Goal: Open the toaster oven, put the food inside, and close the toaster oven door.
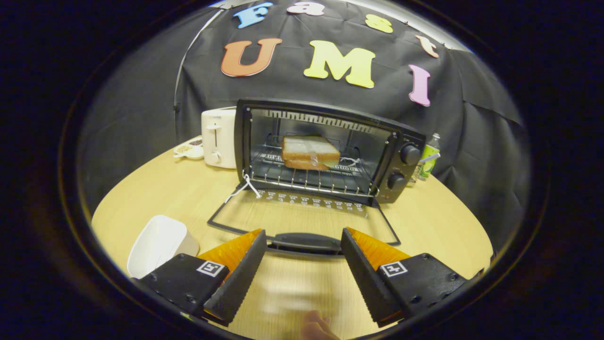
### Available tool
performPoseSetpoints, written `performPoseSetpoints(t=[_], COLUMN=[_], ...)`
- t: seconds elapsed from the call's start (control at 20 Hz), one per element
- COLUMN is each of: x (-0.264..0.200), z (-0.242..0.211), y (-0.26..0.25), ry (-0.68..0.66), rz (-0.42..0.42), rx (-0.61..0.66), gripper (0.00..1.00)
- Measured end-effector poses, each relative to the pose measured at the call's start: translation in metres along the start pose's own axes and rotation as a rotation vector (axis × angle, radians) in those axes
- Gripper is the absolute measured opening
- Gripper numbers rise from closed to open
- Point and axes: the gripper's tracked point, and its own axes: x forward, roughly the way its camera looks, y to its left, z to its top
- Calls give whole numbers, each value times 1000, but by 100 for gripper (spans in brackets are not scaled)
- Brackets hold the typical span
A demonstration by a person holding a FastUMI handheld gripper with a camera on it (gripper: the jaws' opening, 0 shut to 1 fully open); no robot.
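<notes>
With the sandwich [310,152] already on the rack inside the toaster oven [325,151], the gripper [304,243] holds its jaws spread and empty, the flat-lying door's handle [304,242] running crosswise between their tips on the counter [188,189].

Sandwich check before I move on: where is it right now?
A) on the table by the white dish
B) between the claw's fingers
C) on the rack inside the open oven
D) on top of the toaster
C: the sandwich lies on the wire rack inside the oven, whose door is folded down flat; the claw is open, its fingers either side of the door handle.
</notes>
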Motion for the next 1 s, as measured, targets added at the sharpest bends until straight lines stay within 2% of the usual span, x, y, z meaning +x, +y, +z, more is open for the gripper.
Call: performPoseSetpoints(t=[0.2,0.25,0.6,0.75,1.0], x=[12,11,20,15,2], z=[-40,-37,-33,-28,-9], y=[9,12,3,1,1], ry=[127,117,119,74,-79], rz=[34,51,21,22,21], rx=[32,63,154,165,163], gripper=[100,100,100,100,100])
